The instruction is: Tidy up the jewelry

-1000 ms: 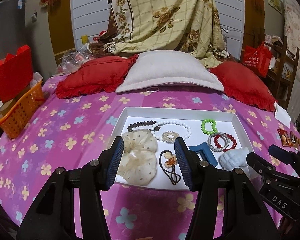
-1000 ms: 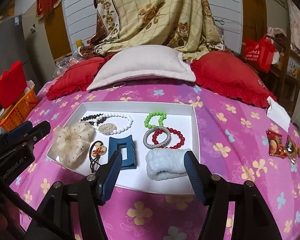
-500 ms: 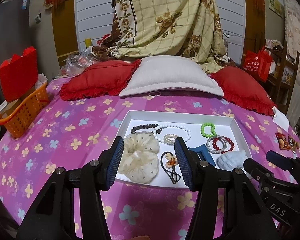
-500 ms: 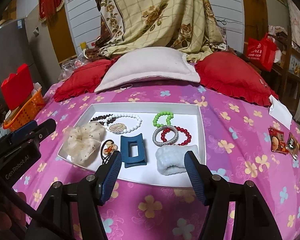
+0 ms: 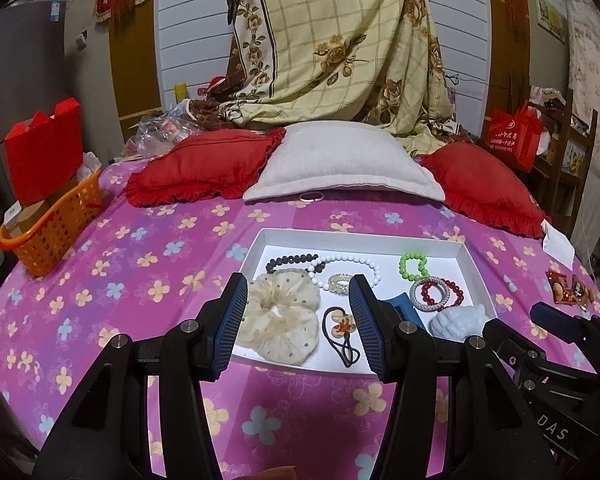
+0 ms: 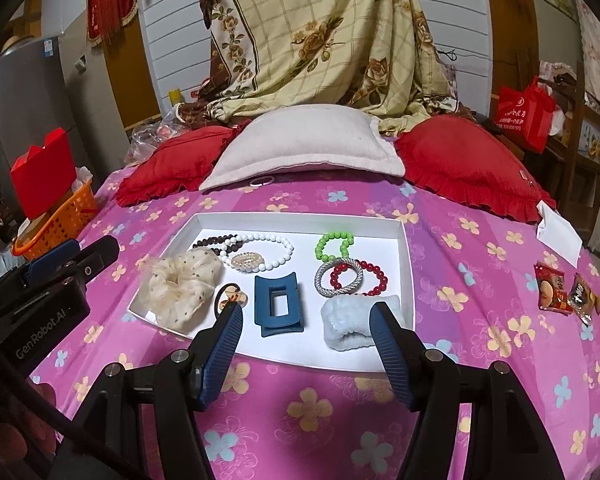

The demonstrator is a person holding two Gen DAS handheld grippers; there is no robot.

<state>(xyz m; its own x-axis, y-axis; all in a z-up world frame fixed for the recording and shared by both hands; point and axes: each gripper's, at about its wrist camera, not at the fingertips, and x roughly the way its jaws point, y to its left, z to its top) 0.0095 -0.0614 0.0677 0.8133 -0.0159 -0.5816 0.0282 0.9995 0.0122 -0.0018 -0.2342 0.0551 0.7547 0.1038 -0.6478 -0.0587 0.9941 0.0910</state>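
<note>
Both tongs, left and right, hang open and empty before the shallow white cardboard tray; grabbing its crowded, overlapping bead bracelets could snag neighbours.

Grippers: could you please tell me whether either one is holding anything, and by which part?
Nothing is held: left gripper and right gripper hover open, empty.

Blue hair claw — mostly hidden behind left gripper finger.
</note>
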